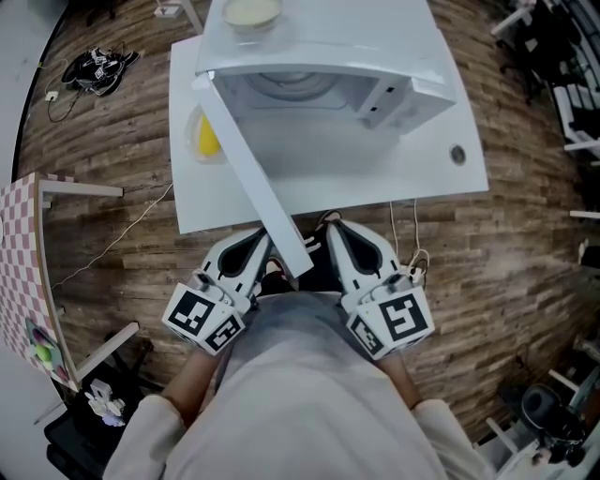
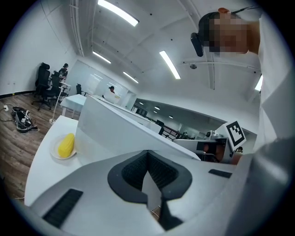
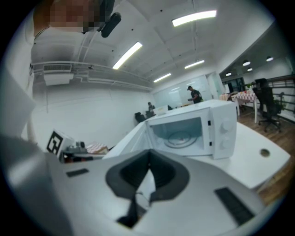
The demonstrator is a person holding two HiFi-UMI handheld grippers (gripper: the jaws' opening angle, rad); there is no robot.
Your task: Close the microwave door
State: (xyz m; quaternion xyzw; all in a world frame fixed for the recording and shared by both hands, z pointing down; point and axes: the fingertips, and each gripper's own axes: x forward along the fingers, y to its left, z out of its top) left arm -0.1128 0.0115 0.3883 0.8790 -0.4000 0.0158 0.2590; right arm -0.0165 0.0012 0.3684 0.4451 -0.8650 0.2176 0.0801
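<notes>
A white microwave [image 1: 328, 47] stands on a white table [image 1: 375, 169]. Its door [image 1: 248, 169] is swung wide open, and the door's free edge reaches past the table's near edge toward me. Both grippers hang low, close to my body, off the table. My left gripper [image 1: 253, 253] sits just left of the door's free end and my right gripper [image 1: 352, 248] just right of it. Both are shut with nothing in them. The left gripper view shows the door's outer face [image 2: 120, 131]. The right gripper view shows the microwave [image 3: 216, 131], its door [image 3: 131, 140] and the turntable inside [image 3: 177, 137].
A yellow corn cob on a small plate [image 1: 206, 136] lies on the table left of the door, seen also in the left gripper view [image 2: 66, 145]. A bowl [image 1: 251, 11] rests on the microwave's top. A checkered table [image 1: 23, 272] stands at the left, and cables [image 1: 98, 67] lie on the wooden floor.
</notes>
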